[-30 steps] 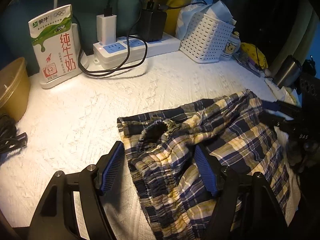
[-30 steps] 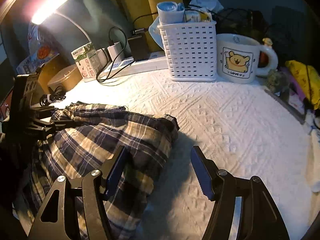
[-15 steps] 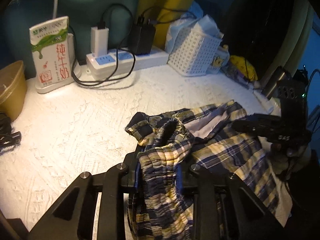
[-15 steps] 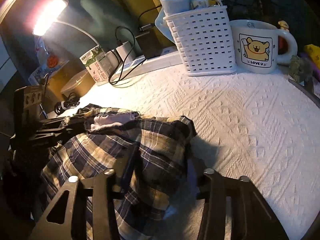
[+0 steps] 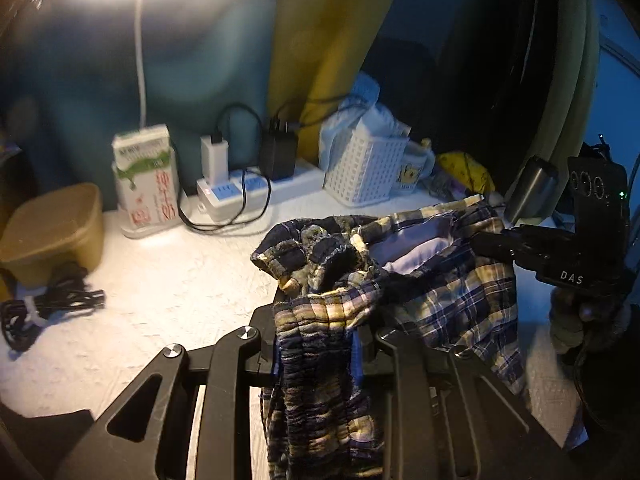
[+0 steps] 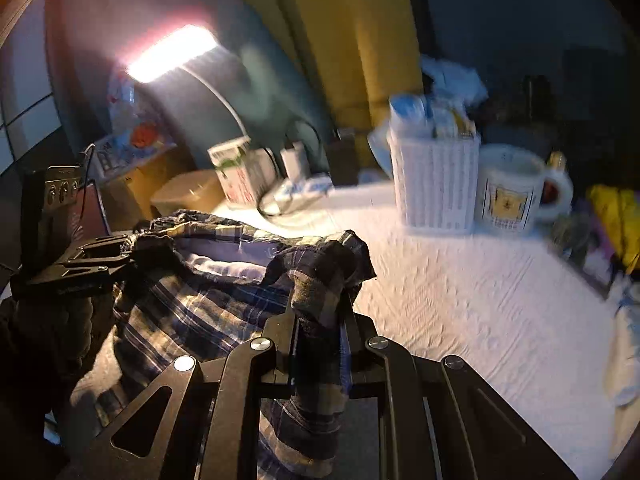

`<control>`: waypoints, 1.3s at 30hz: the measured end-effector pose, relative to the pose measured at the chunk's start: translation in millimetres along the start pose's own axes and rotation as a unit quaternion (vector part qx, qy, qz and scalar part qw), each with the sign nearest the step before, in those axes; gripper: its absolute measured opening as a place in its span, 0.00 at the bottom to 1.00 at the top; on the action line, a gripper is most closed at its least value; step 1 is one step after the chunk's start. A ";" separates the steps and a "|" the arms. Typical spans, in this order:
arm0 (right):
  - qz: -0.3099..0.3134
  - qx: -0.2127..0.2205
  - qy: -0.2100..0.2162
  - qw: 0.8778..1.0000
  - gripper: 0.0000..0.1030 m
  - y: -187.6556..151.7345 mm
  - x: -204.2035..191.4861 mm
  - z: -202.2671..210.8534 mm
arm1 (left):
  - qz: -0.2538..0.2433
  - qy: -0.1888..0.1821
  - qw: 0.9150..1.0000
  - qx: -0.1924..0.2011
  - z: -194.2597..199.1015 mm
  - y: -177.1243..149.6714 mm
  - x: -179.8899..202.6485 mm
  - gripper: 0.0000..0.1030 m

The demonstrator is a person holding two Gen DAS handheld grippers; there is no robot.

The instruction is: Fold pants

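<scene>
Basket [image 6: 436, 184], mug [image 6: 508, 192] motion-blurred; pants [image 5: 320, 380] cut off by bottom edge.

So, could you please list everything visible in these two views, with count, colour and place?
plaid cotton pants: one, navy and yellow, bunched and lifted over the near edge.
white textured tablecloth: one, covering the table.
milk carton: one, white and green, back left.
white power strip: one, two chargers plugged in, beside the carton.
white perforated plastic basket: one, back centre.
bear-print ceramic mug: one, white, right of the basket.
tan lidded container: one, far left.
lit desk lamp: one, white, above the carton.
left claw: black, clamped on the waistband.
right claw: black, clamped on fabric.
</scene>
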State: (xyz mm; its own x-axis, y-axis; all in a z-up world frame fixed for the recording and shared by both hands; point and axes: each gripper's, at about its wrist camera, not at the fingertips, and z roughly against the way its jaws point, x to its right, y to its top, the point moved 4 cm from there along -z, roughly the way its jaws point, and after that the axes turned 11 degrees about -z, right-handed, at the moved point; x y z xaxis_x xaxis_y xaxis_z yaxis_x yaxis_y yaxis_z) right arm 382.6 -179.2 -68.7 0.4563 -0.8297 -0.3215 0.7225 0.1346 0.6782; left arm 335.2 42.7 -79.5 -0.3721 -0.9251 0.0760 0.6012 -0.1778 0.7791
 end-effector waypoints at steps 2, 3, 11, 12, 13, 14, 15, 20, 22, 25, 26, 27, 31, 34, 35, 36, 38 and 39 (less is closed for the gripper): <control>0.013 0.012 -0.003 1.000 0.15 2.1 -11.4 12.2 | -0.004 0.006 1.000 0.016 16.5 2.3 4.1 0.22; 0.019 0.018 -0.004 1.000 0.15 3.7 -16.8 19.7 | -0.006 0.009 1.000 0.022 22.9 3.3 5.5 0.22; 0.061 0.074 -0.004 0.995 0.15 12.8 -66.2 78.1 | -0.025 0.030 0.996 0.084 87.5 14.3 15.2 0.22; 0.066 0.081 -0.004 0.995 0.15 13.6 -71.4 84.7 | -0.028 0.033 0.995 0.091 96.7 15.6 16.3 0.22; 0.072 0.090 -0.004 0.993 0.15 14.7 -79.6 92.8 | -0.030 0.035 0.994 0.096 101.2 17.1 16.7 0.22; 0.077 0.098 -0.003 0.992 0.15 15.6 -85.7 99.4 | -0.035 0.041 0.993 0.107 112.7 19.1 17.9 0.22; 0.083 0.106 -0.002 0.991 0.15 16.6 -93.6 106.9 | -0.038 0.046 0.992 0.115 121.3 20.6 19.1 0.22; 0.116 0.141 0.001 0.983 0.15 18.4 -130.7 138.6 | -0.054 0.076 0.984 0.153 169.0 21.8 22.3 0.22; 0.129 0.152 0.005 0.980 0.15 17.8 -146.7 150.1 | -0.056 0.084 0.981 0.168 186.8 20.4 22.2 0.22; 0.142 0.164 0.013 0.976 0.15 16.0 -166.0 161.2 | -0.059 0.098 0.977 0.182 211.4 14.6 22.6 0.22; 0.146 0.167 0.016 0.975 0.15 14.8 -173.8 165.2 | -0.058 0.104 0.975 0.187 222.0 11.6 21.8 0.22; 0.151 0.171 0.019 0.973 0.15 12.9 -181.9 168.6 | -0.058 0.108 0.974 0.188 227.6 9.6 21.4 0.22; 0.168 0.178 0.031 0.969 0.15 3.8 -206.9 179.0 | -0.060 0.125 0.972 0.189 256.2 -6.9 18.5 0.22; 0.173 0.180 0.047 0.967 0.15 -5.0 -225.3 182.1 | -0.063 0.141 0.971 0.185 275.0 -20.9 16.9 0.22; 0.175 0.180 0.053 0.967 0.15 -8.4 -231.5 182.1 | -0.063 0.147 0.970 0.184 282.1 -25.8 16.2 0.22; 0.176 0.180 0.058 0.966 0.15 -10.7 -237.1 181.4 | -0.062 0.155 0.969 0.184 290.9 -31.9 14.4 0.22; 0.176 0.177 0.070 0.966 0.15 -18.2 -248.7 179.7 | -0.059 0.165 0.968 0.182 300.1 -40.9 11.2 0.22; 0.177 0.175 0.076 0.966 0.15 -22.2 -254.7 176.8 | -0.059 0.169 0.967 0.180 305.3 -44.6 11.8 0.22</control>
State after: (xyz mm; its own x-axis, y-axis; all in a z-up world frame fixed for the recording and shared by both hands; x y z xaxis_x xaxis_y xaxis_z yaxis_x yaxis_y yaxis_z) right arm 158.5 -66.7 114.9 0.7321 -0.6731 -0.1044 0.3006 0.1817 0.9363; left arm 88.1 142.2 76.6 -0.1339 -0.9734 -0.1861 0.2602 -0.2158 0.9411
